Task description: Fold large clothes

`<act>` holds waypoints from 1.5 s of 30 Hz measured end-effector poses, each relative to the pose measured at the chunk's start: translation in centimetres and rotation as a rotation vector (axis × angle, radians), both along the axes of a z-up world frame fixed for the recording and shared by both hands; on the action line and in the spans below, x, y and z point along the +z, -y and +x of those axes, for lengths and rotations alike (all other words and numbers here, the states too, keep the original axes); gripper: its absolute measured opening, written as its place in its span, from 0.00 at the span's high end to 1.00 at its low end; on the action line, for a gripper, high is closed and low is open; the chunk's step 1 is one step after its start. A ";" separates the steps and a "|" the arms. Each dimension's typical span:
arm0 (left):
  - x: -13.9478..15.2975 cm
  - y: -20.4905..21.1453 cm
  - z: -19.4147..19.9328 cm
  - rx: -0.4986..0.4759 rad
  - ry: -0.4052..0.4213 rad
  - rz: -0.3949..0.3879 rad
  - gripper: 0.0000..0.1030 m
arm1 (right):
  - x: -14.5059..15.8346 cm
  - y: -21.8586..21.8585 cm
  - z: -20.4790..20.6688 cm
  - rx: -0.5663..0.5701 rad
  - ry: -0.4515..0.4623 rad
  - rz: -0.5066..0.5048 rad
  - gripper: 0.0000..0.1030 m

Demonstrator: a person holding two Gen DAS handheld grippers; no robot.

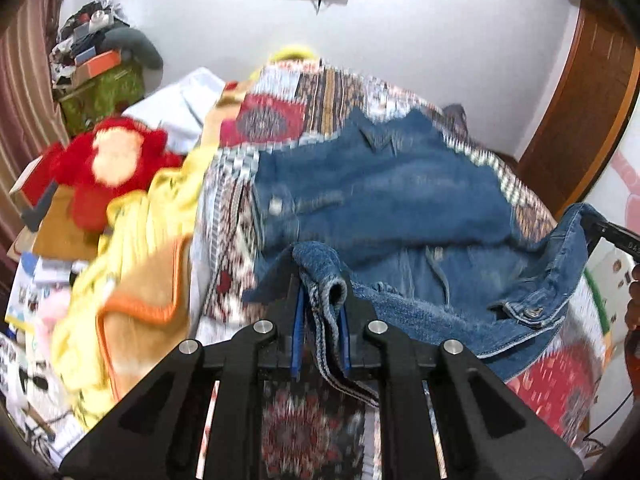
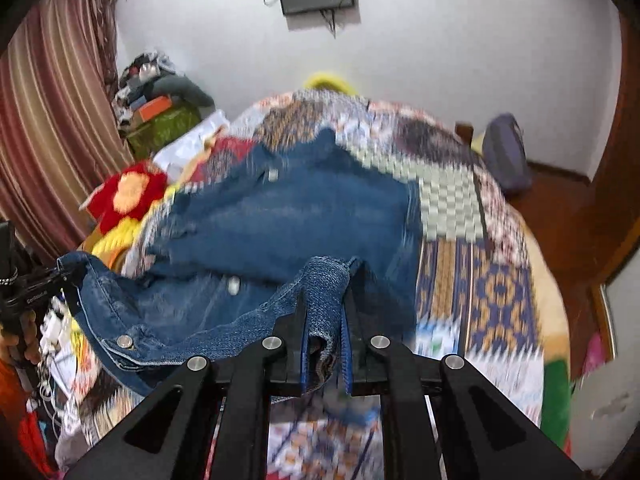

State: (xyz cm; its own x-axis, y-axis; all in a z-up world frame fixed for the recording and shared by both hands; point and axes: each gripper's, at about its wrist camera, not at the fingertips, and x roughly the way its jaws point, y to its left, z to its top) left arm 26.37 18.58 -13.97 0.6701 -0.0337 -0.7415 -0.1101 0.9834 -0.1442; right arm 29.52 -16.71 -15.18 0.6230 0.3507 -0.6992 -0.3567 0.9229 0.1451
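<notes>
A blue denim jacket [image 1: 384, 196] lies spread on a patterned bedspread [image 1: 280, 120], its near hem lifted. My left gripper [image 1: 322, 276] is shut on a bunched fold of the jacket's hem. My right gripper [image 2: 326, 280] is shut on another fold of the jacket [image 2: 288, 216]. The hem with a metal button [image 1: 532, 312] stretches between the two grippers. The right gripper shows at the right edge of the left wrist view [image 1: 616, 236]. The left gripper shows at the left edge of the right wrist view [image 2: 36, 284].
A red plush toy [image 1: 108, 172] and yellow and orange blankets [image 1: 140, 280] lie left of the jacket. A cluttered green box [image 1: 100, 92] stands by the striped curtain [image 1: 24, 92]. A dark pillow [image 2: 504, 156] and a wooden door [image 1: 580, 112] are at the right.
</notes>
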 end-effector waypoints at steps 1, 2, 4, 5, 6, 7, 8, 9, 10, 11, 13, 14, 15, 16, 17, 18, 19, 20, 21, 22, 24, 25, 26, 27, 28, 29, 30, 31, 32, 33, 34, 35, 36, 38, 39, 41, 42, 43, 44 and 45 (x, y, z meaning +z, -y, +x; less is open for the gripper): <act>0.4 -0.2 0.8 0.004 0.010 0.000 0.86 | 0.7 -0.1 1.2 -0.007 0.018 0.002 0.91; 1.1 -0.4 1.9 0.016 0.027 0.013 0.86 | 1.0 -0.3 2.0 -0.014 0.028 0.002 0.91; 1.7 -0.6 3.8 0.035 0.052 0.041 0.86 | 1.9 -0.5 4.1 -0.030 0.054 -0.004 0.92; 2.0 -0.8 5.1 0.044 0.064 0.053 0.86 | 2.3 -0.7 5.4 -0.043 0.068 -0.004 0.92; 2.3 -1.0 6.3 0.053 0.074 0.065 0.86 | 2.6 -0.8 6.5 -0.049 0.073 -0.002 0.92; 2.6 -1.2 7.4 0.058 0.082 0.071 0.86 | 2.8 -0.9 7.5 -0.056 0.077 0.004 0.92; 3.0 -1.6 8.7 0.064 0.095 0.076 0.86 | 3.0 -1.1 8.7 -0.064 0.079 0.006 0.92; 3.2 -1.8 9.7 0.071 0.102 0.078 0.86 | 3.2 -1.3 9.9 -0.070 0.083 0.002 0.92; 3.4 -2.1 10.8 0.077 0.106 0.079 0.86 | 3.3 -1.7 11.5 -0.080 0.089 -0.003 0.92; 3.5 -2.5 12.4 0.088 0.109 0.077 0.86 | 3.3 -1.8 12.4 -0.087 0.092 -0.007 0.92; 3.4 -2.9 14.6 0.100 0.103 0.073 0.86 | 3.2 -2.4 14.9 -0.104 0.096 -0.017 0.92; 3.2 -3.2 15.8 0.106 0.098 0.067 0.86 | 3.0 -2.6 16.3 -0.115 0.088 -0.014 0.92; 2.9 -3.5 17.2 0.113 0.088 0.056 0.86 | 2.6 -2.7 17.6 -0.124 0.073 -0.010 0.92; 2.4 -3.9 18.4 0.117 0.074 0.044 0.86 | 2.0 -3.0 19.3 -0.138 0.052 0.000 0.92; 1.4 -4.5 20.0 0.130 0.051 0.031 0.86 | 1.4 -3.1 20.4 -0.147 0.038 0.003 0.92; 0.7 -4.6 20.9 0.137 0.034 0.024 0.86 | 0.7 -3.2 21.5 -0.159 0.024 0.004 0.92; -0.2 -5.0 21.9 0.145 0.015 0.015 0.86 | -0.1 -3.3 22.9 -0.170 0.010 0.000 0.92; -1.5 -5.4 23.1 0.157 -0.012 -0.002 0.86 | -0.9 -3.5 23.9 -0.180 0.001 -0.010 0.92; -2.5 -5.7 23.8 0.164 -0.034 -0.014 0.86 | -1.7 -3.7 24.8 -0.184 -0.007 -0.024 0.92; -3.5 -5.9 24.4 0.169 -0.055 -0.024 0.86 | -2.9 -3.9 26.0 -0.186 -0.021 -0.049 0.92; -5.9 -6.4 25.8 0.175 -0.105 -0.035 0.85 | -4.8 -4.5 27.3 -0.188 -0.037 -0.094 0.92; -7.3 -6.6 26.4 0.176 -0.135 -0.044 0.84 | -5.9 -4.6 28.0 -0.187 -0.048 -0.117 0.92; -8.3 -6.6 26.7 0.174 -0.154 -0.050 0.83 | -7.1 -4.7 28.4 -0.185 -0.060 -0.134 0.92; -9.1 -6.7 26.9 0.171 -0.172 -0.051 0.82 | -8.0 -4.8 28.8 -0.186 -0.069 -0.148 0.92; -9.9 -6.6 27.1 0.167 -0.188 -0.042 0.78 | -9.2 -4.9 29.2 -0.181 -0.080 -0.168 0.92; -10.7 -6.5 27.3 0.163 -0.202 -0.030 0.77 | -9.9 -4.9 29.3 -0.180 -0.085 -0.177 0.92; -11.2 -6.4 27.3 0.158 -0.210 -0.026 0.77 | -10.7 -5.0 29.4 -0.174 -0.091 -0.187 0.91; -11.5 -6.3 27.4 0.156 -0.214 -0.025 0.76 | -11.2 -5.1 29.4 -0.166 -0.089 -0.201 0.91; -11.7 -6.3 27.3 0.156 -0.215 -0.021 0.76 | -11.5 -5.2 29.3 -0.166 -0.076 -0.226 0.91; -11.7 -6.2 27.2 0.154 -0.216 -0.016 0.75 | -11.6 -5.1 29.3 -0.164 -0.064 -0.248 0.91; -11.7 -6.1 27.2 0.152 -0.216 -0.009 0.75 | -11.5 -4.9 29.3 -0.152 -0.060 -0.255 0.91; -11.6 -6.1 27.1 0.151 -0.220 -0.004 0.74 | -11.3 -4.7 29.2 -0.149 -0.059 -0.257 0.91; -11.6 -6.1 27.1 0.152 -0.226 -0.003 0.74 | -11.1 -4.4 29.3 -0.157 -0.059 -0.265 0.91; -11.4 -6.2 27.1 0.158 -0.240 0.007 0.74 | -10.2 -3.2 29.2 -0.208 -0.041 -0.303 0.91; -11.3 -6.1 27.0 0.156 -0.243 0.017 0.73 | -9.6 -2.5 29.1 -0.269 -0.014 -0.359 0.91; -10.9 -5.7 27.1 0.141 -0.241 0.066 0.68 | -8.5 -0.3 29.0 -0.326 0.005 -0.396 0.91; -10.4 -5.3 26.8 0.124 -0.233 0.111 0.66 | -7.9 1.0 28.7 -0.312 -0.018 -0.360 0.91; -9.9 -4.9 26.7 0.111 -0.225 0.154 0.61 | -7.5 1.8 28.4 -0.303 -0.030 -0.336 0.91; -9.0 -4.3 26.3 0.098 -0.213 0.223 0.49 | -7.0 2.7 27.9 -0.292 -0.033 -0.316 0.91; -8.4 -4.0 26.0 0.096 -0.203 0.275 0.41 | -6.5 3.2 27.2 -0.282 -0.027 -0.306 0.91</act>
